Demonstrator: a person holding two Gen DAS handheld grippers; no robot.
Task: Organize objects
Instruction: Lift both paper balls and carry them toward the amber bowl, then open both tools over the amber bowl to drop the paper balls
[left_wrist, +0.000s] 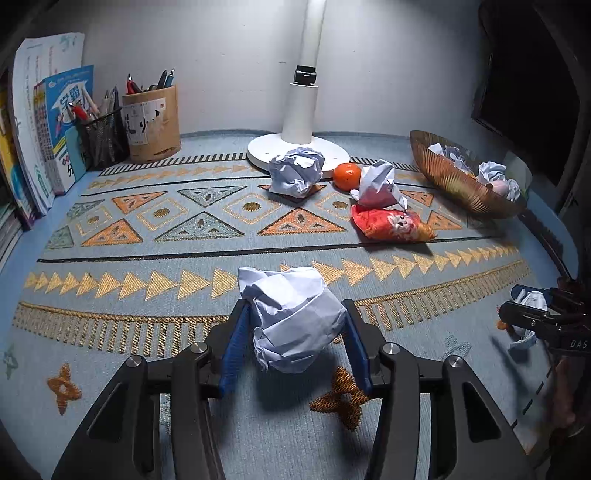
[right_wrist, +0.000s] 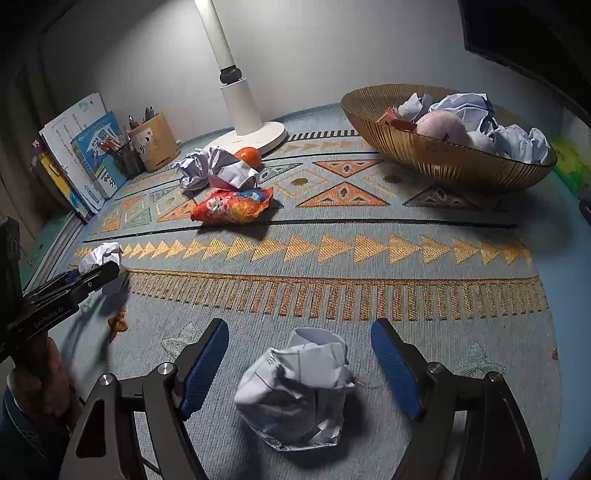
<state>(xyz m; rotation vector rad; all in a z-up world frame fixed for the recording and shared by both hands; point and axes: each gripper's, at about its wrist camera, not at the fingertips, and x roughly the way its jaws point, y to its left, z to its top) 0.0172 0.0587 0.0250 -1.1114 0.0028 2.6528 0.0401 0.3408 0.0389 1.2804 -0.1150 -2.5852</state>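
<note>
Left gripper (left_wrist: 293, 339) clamps crumpled white paper ball (left_wrist: 291, 317): light, soft, crushable; hold mid-body. Right gripper (right_wrist: 299, 369) wide open around second crumpled paper ball (right_wrist: 295, 391), not touching; ribbed amber bowl (right_wrist: 443, 162) at 1 o'clock.

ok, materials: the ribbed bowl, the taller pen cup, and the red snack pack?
Ribbed bowl: looks like amber glass or clear plastic; glossy, and light glows through the fine ribs. Could be either.
Taller pen cup: probably bamboo or wood; matte tan wall with paper stickers on it.
Red snack pack: thin plastic film; shiny, crinkled, printed, with a crimped end.
</note>
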